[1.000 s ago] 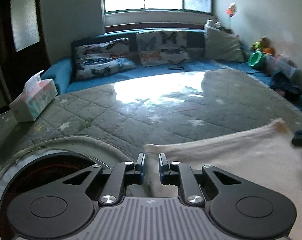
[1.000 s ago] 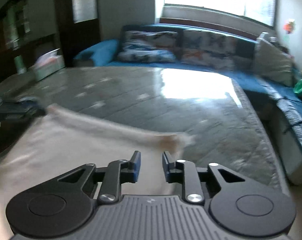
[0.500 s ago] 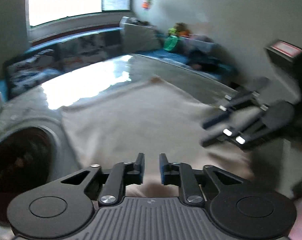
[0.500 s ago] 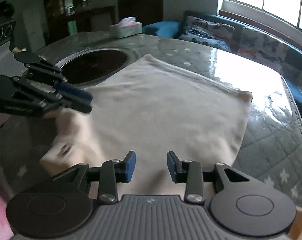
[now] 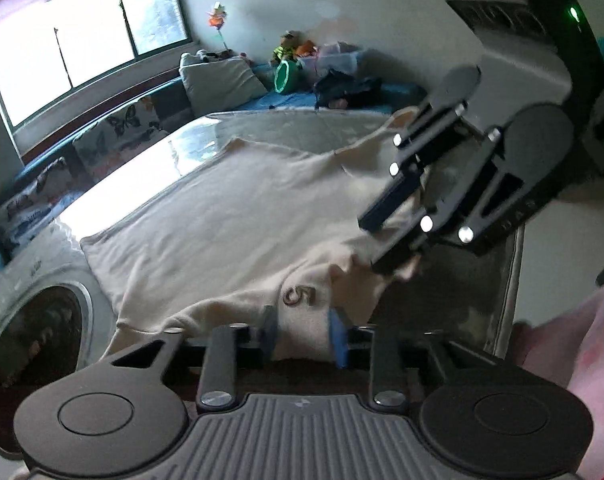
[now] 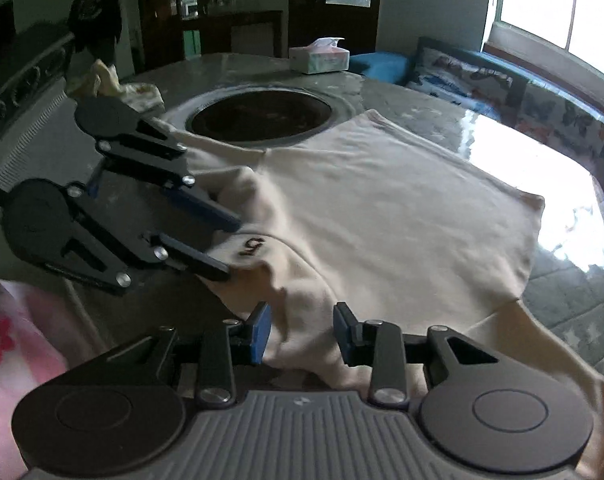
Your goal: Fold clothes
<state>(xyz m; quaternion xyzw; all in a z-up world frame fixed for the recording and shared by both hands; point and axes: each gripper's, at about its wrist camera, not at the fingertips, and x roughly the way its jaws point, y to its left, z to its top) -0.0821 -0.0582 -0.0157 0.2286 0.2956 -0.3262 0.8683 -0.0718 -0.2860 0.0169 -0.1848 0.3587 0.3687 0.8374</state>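
A cream shirt (image 5: 222, 216) lies spread flat on the quilted table; it also shows in the right wrist view (image 6: 381, 208). A small "5" mark (image 5: 300, 295) sits near its collar edge. My left gripper (image 5: 303, 338) is open, with the near shirt edge lying between its fingers. It shows from the side in the right wrist view (image 6: 230, 244), jaws apart around the collar by the "5" mark (image 6: 253, 245). My right gripper (image 6: 302, 332) is open with the shirt edge between its fingers. It shows in the left wrist view (image 5: 375, 244).
A dark round inset (image 6: 260, 114) sits in the table (image 6: 569, 312) beyond the shirt. A tissue box (image 6: 319, 56) and crumpled cloth (image 6: 118, 88) lie at the far side. A blue sofa with cushions (image 5: 218, 80) runs along the window wall.
Both grippers have opened wider and swung to the near collar edge of the shirt, now facing each other. The shirt's near edge is bunched between them.
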